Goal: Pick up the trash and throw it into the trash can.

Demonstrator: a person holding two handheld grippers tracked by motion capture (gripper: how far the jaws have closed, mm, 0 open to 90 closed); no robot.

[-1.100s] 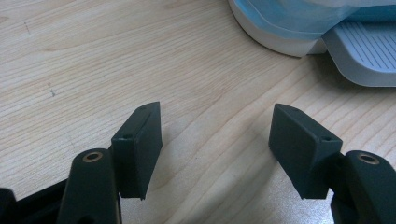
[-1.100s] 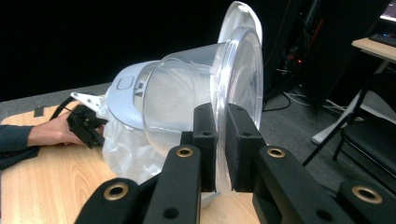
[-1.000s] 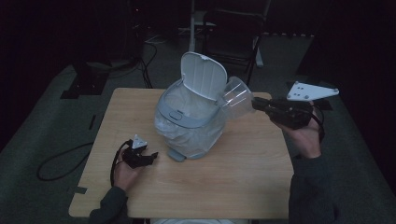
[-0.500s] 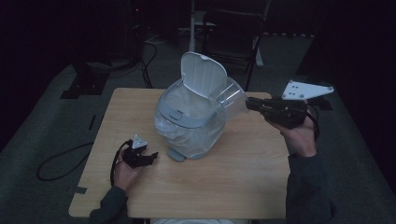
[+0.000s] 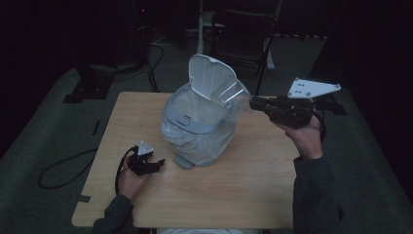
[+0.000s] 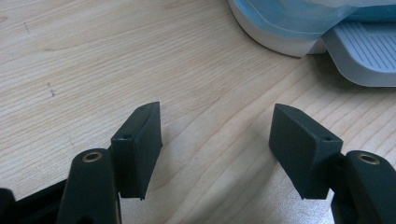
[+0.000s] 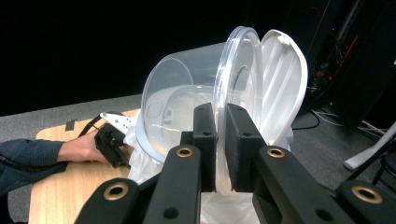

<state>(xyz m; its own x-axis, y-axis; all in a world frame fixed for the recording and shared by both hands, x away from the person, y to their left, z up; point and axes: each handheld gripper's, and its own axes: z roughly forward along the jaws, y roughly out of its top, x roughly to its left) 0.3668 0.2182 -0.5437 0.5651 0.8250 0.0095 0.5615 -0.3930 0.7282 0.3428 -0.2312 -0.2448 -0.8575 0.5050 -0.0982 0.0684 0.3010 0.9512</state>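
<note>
Right gripper view shows the right gripper (image 7: 215, 140) clamped on the rim of a clear cup (image 7: 196, 93), held tilted over the open bin (image 5: 199, 124). Left gripper (image 6: 215, 140) rests apart on the table (image 5: 253, 185). Released too early, the cup may hit the bin's edge and fall outside.

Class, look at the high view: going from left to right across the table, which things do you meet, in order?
Left gripper → bag-lined bin with its lid up → clear plastic cup → right gripper.
</note>
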